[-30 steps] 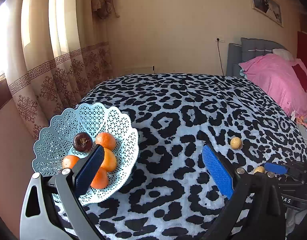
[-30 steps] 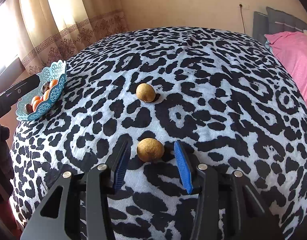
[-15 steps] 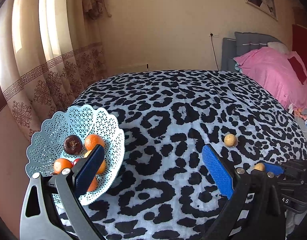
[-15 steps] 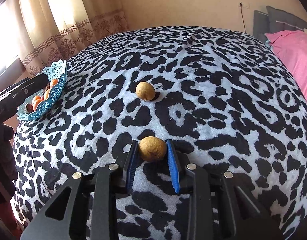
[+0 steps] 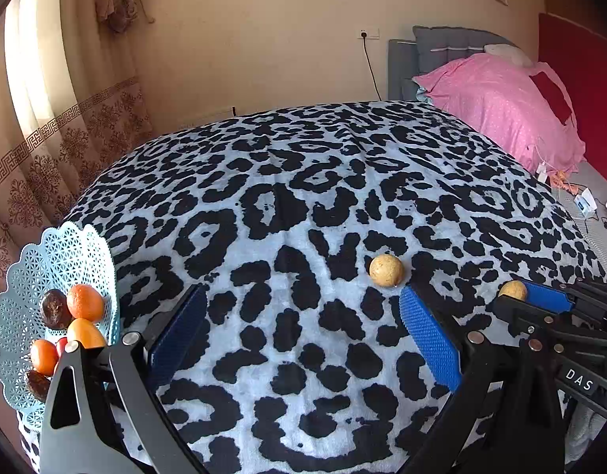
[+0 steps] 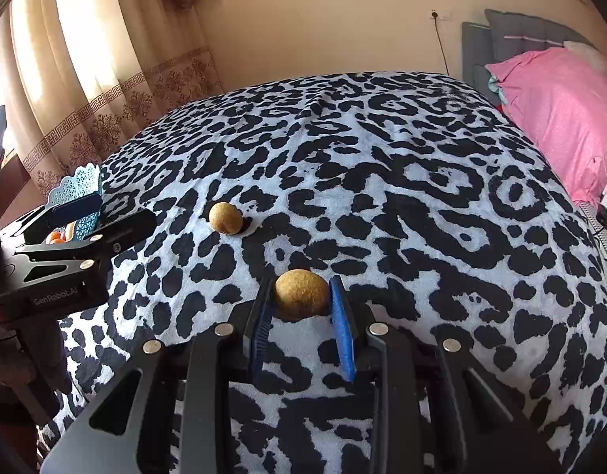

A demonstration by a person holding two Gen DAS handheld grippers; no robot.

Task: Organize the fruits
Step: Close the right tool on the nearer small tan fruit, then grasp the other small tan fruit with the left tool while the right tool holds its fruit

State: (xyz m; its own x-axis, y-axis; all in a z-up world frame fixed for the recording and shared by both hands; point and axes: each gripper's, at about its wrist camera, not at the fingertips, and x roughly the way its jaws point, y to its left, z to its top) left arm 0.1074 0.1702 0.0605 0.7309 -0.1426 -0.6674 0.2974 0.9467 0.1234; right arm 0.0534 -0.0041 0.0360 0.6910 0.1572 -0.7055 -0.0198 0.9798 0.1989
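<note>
Pinching 1 brown fruit (image 6: 300,294) between its 2 blue pads, the right gripper (image 6: 301,308) sat on the blanket (image 6: 382,181); left gripper (image 5: 303,328) gaped wide, empty.

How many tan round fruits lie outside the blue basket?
2. One tan fruit sits between the right gripper fingers; the other tan fruit lies on the leopard blanket, nearer the basket.

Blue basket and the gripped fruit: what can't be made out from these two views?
- Blue basket: in the left wrist view, the left gripper hides its near rim; in the right wrist view that gripper covers most of it.
- Brown fruit in the right gripper: whether it is lifted off the blanket is unclear.
</note>
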